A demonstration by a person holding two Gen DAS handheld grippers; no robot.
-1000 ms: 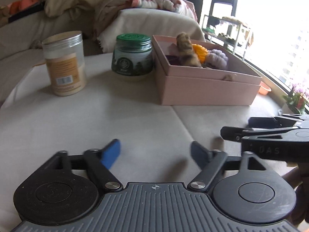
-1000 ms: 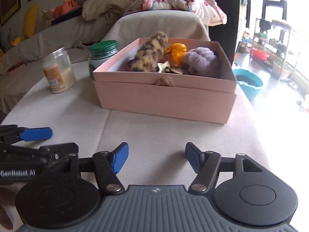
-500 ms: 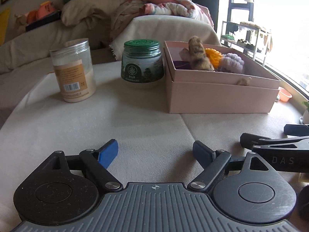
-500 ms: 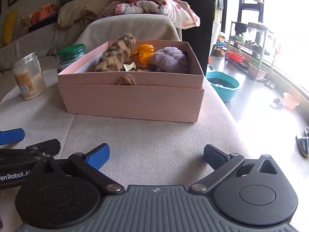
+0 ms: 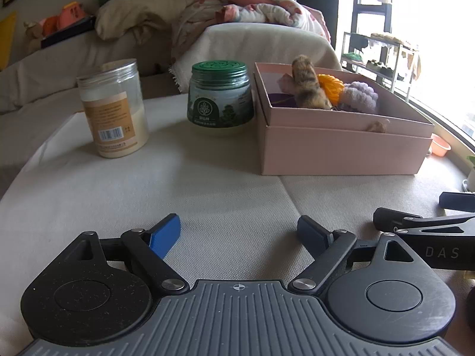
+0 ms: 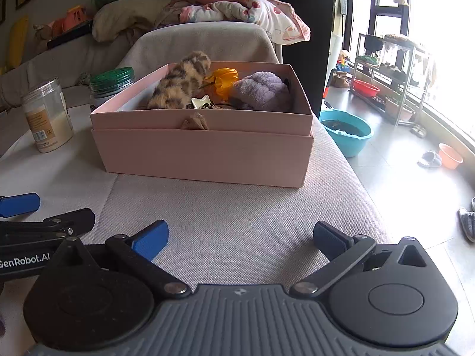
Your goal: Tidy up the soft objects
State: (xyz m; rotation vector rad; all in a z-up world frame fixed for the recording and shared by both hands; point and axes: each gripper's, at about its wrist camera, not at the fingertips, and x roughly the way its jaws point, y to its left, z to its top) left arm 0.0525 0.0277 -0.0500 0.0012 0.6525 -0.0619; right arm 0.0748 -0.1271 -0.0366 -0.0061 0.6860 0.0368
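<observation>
A pink box [image 5: 341, 151] [image 6: 204, 151] stands on the cloth-covered table and holds soft items: a leopard-print plush [image 6: 178, 86] [image 5: 308, 89], an orange piece [image 6: 225, 81] [image 5: 331, 86] and a lilac fluffy piece [image 6: 262, 90] [image 5: 360, 96]. A small tan scrap [image 6: 194, 124] hangs over the box's front wall. My left gripper [image 5: 239, 233] is open over bare cloth, short of the box. My right gripper [image 6: 240, 238] is open wide, empty, also in front of the box. Each gripper shows at the edge of the other's view.
A clear jar of pale powder [image 5: 114, 109] and a green-lidded jar [image 5: 219, 98] stand left of the box. A sofa with piled bedding [image 5: 237, 9] lies behind. Right of the table the floor holds a blue basin [image 6: 346, 130], an orange bowl [image 6: 449, 155] and a rack [image 6: 386, 77].
My right gripper's jaws have spread from partly open to fully open. Both views have swung a little, shifting the box leftward in the right wrist view.
</observation>
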